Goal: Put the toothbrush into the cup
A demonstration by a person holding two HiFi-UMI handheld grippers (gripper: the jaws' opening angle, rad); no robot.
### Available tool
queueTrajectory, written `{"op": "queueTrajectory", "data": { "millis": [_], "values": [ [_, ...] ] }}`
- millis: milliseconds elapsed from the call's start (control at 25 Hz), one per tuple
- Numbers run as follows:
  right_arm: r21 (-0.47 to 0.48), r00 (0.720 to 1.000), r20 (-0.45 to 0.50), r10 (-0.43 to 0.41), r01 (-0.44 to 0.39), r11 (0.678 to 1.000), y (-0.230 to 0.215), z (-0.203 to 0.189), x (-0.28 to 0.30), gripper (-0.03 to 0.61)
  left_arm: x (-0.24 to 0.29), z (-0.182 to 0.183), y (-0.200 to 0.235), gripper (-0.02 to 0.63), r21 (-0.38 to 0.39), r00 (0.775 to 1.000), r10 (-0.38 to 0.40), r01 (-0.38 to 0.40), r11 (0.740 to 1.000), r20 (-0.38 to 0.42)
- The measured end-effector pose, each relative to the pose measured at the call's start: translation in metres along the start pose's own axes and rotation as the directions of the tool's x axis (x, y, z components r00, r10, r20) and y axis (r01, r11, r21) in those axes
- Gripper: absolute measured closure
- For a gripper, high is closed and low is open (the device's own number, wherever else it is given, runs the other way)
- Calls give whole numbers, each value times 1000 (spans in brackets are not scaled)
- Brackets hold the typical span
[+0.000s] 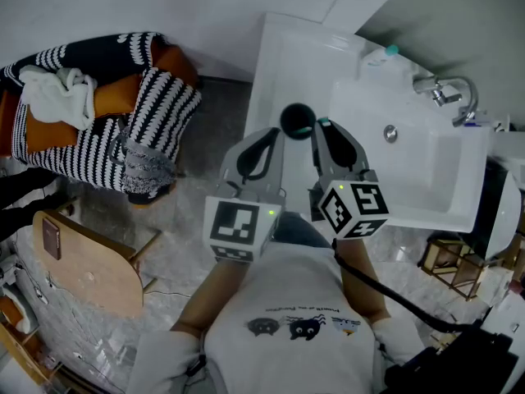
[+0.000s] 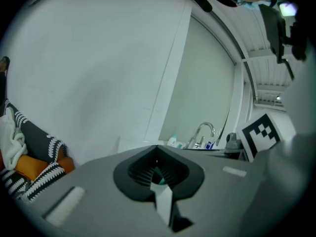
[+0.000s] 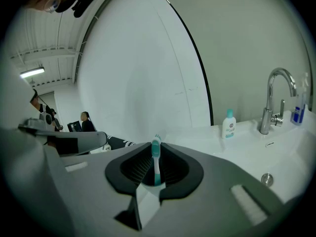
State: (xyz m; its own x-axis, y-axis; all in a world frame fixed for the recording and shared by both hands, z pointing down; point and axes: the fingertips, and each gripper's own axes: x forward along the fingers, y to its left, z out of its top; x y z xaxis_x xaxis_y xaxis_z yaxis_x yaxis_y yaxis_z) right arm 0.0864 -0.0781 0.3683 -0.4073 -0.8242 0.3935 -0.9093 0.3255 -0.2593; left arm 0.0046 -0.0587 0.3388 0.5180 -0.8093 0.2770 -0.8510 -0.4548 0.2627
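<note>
The toothbrush point(image 3: 156, 161) is in the right gripper point(image 1: 321, 130). In the right gripper view the two jaws are closed narrowly on the lower part of its handle. The brush sticks out along the jaws, with its teal and white head at the far end. The rest of the handle is hidden inside the jaws.

The left gripper point(image 1: 276, 135) has its jaws together. Deep in the gap there is only a small teal spot, which I cannot name. I judge that it carries nothing.

In the head view both grippers point away from the person, and the cup point(image 1: 297, 120) is between their tips. It is a dark round cup, seen from above, and it stands on the white counter point(image 1: 283, 56) to the left of the basin point(image 1: 426, 171). The cup is just beside the tip of the right gripper, on its left side, and the teal end of the brush is near its rim. I cannot tell whether they touch. The left gripper is equally close on the other side, but the brush is not in it.

Farther out, a faucet point(image 1: 449, 95) is at the back of the basin, and a small white bottle point(image 3: 228, 124) stands near it.

In my judgement the right gripper needs only a short move to its left. The brush must then turn so that its long axis points down into the mouth of the cup before the jaws open. The cup looks light, and a touch on its rim could push it over.
</note>
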Motion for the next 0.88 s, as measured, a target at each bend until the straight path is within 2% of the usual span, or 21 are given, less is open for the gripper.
{"op": "queueTrajectory", "data": {
  "millis": [880],
  "values": [
    [-6,1000,-23,-3,3,1000,-2,-6,8,523,6,-2,4,614,-5,1000,-3,3,1000,-7]
  ]
}}
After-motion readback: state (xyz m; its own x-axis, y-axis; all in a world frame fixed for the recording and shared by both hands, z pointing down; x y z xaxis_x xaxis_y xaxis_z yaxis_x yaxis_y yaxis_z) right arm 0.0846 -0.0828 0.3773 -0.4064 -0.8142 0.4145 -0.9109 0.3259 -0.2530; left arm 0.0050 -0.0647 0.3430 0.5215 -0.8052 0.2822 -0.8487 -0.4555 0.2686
